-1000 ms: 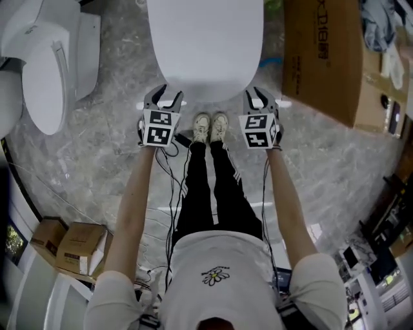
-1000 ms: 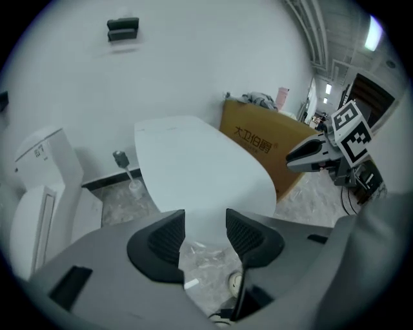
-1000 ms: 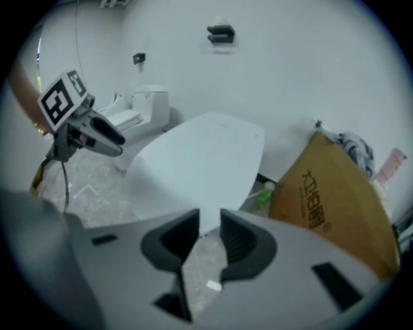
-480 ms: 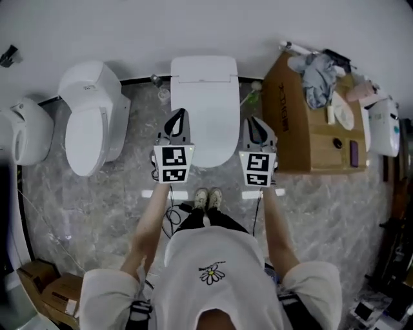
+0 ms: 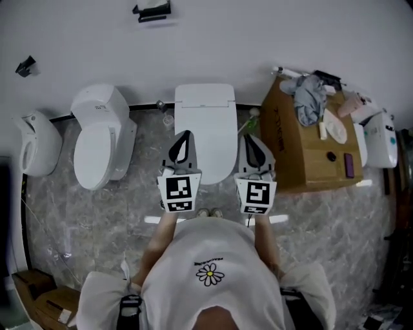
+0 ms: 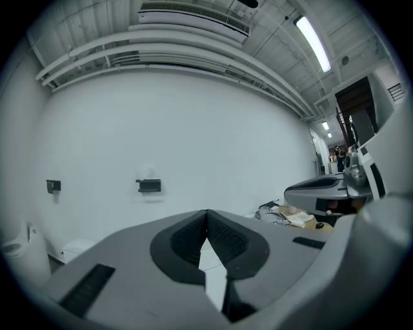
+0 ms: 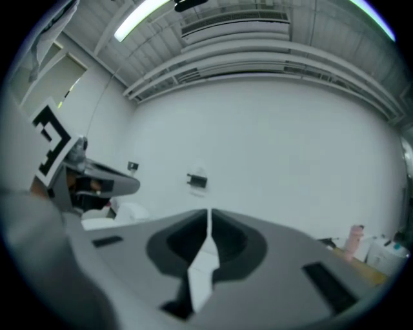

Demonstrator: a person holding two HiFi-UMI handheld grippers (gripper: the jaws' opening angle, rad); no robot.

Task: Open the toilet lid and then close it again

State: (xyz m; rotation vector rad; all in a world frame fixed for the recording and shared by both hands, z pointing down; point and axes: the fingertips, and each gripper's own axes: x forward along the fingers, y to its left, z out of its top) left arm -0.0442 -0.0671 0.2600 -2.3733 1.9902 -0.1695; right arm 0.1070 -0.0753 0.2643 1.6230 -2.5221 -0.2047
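Observation:
The white toilet (image 5: 205, 138) stands against the back wall with its lid down flat. Both grippers are held up in front of the person, side by side, pointing level at the wall, well above the toilet and apart from it. The left gripper (image 5: 184, 136) (image 6: 206, 213) is shut, its tips meeting with nothing between them. The right gripper (image 5: 249, 139) (image 7: 208, 211) has just been closing; its tips now meet and it holds nothing.
A second toilet (image 5: 103, 145) and a urinal (image 5: 35, 145) stand to the left. A big cardboard box (image 5: 310, 155) with clothes (image 5: 308, 97) and small items on top stands right of the toilet. A black fixture (image 5: 153, 9) hangs on the wall.
Both grippers rose from the toilet's front rim, where they stood open, to chest height and turned level. Their jaws closed. The head view pulled back and now shows the whole wall.

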